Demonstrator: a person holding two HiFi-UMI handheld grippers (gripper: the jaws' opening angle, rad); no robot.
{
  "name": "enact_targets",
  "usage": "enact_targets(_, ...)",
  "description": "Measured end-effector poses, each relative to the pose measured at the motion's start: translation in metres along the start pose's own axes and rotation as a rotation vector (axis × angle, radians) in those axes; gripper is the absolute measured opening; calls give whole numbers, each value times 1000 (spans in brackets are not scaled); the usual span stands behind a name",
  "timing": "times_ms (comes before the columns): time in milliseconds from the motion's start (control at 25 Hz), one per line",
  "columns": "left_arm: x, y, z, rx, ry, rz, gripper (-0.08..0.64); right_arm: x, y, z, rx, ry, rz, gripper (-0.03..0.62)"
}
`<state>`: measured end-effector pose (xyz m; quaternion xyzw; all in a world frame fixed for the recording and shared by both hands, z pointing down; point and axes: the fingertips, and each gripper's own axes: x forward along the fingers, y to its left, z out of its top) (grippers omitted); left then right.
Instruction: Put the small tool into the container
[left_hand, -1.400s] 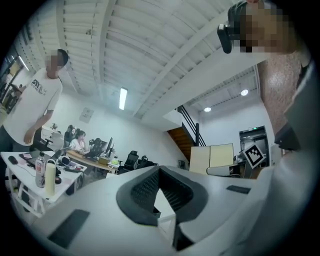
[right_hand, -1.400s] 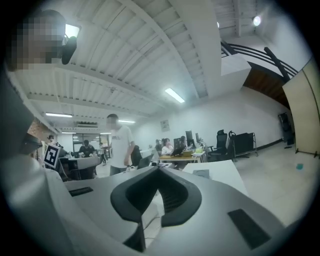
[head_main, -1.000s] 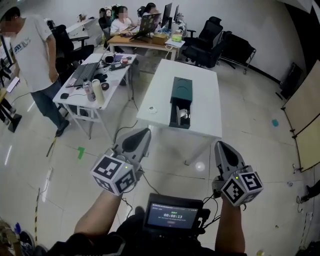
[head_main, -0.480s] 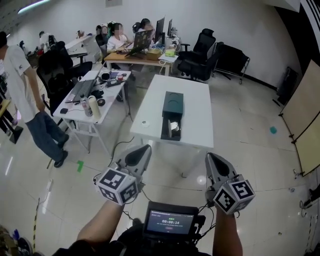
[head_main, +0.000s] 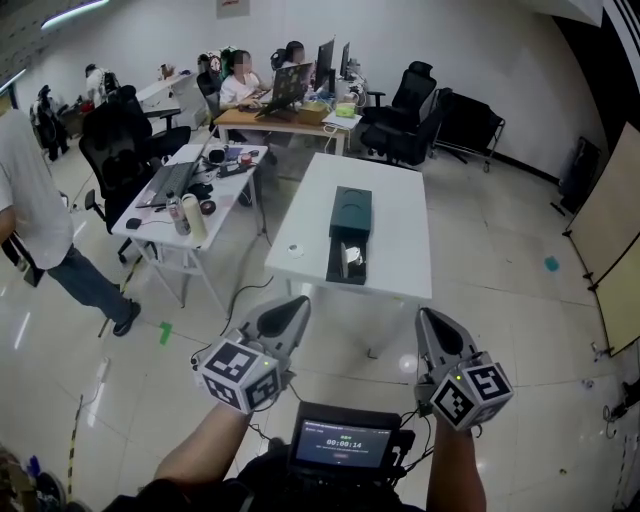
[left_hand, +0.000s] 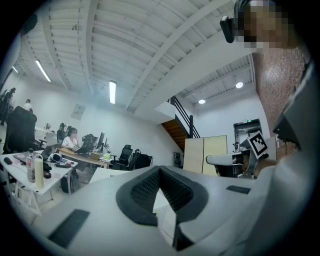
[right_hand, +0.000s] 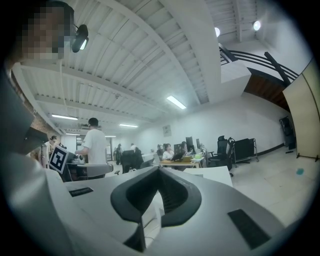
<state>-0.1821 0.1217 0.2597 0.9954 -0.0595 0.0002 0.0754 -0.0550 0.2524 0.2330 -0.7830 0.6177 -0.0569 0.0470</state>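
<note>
1. Left gripper (head_main: 292, 308): jaws together at the tips, nothing between. Right gripper (head_main: 430, 325): the same, together and empty.
2. Both held low before the body, over the floor (head_main: 500, 300), well apart from the table (head_main: 400, 230).
3. On the table, a green box (head_main: 351, 210) with a black tray (head_main: 335, 272) touching its near end, open on top. Probably the container, one or both together; cannot tell which.
4. In the tray, a pale shiny thing (head_main: 349, 258), too small to name. Left of the tray, on the bare table near the left edge, a small white disc (head_main: 295, 250). Either could be the tool; not possible to decide from here.
5. Fits two stages: tool lying in the tray with the grippers drawn away, or tool lying outside as the disc and waiting to be taken. No move advised, for this reason.
6. Possible troubles, as a judgement only:
   - Taking the wrong thing as the tool, because of small size and distance.
   - Reaching with jaws together: risk of pushing the disc over the left edge instead of gripping.
   - Flat thing on a smooth top: hard to pinch, likely to slip out.
   - Releasing too high over the tray: risk of a bounce out.
   - Knocking the box or shifting the tray with the second gripper when working close beside.
</note>
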Motion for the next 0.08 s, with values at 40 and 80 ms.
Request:
enact_targets(40,0,0,0,0,3,-3,17,0,1,1,-1,-1,-3,4)
enact_targets(80,0,0,0,1,5,-7,17,0,1,2,-2,-2,-6,5)
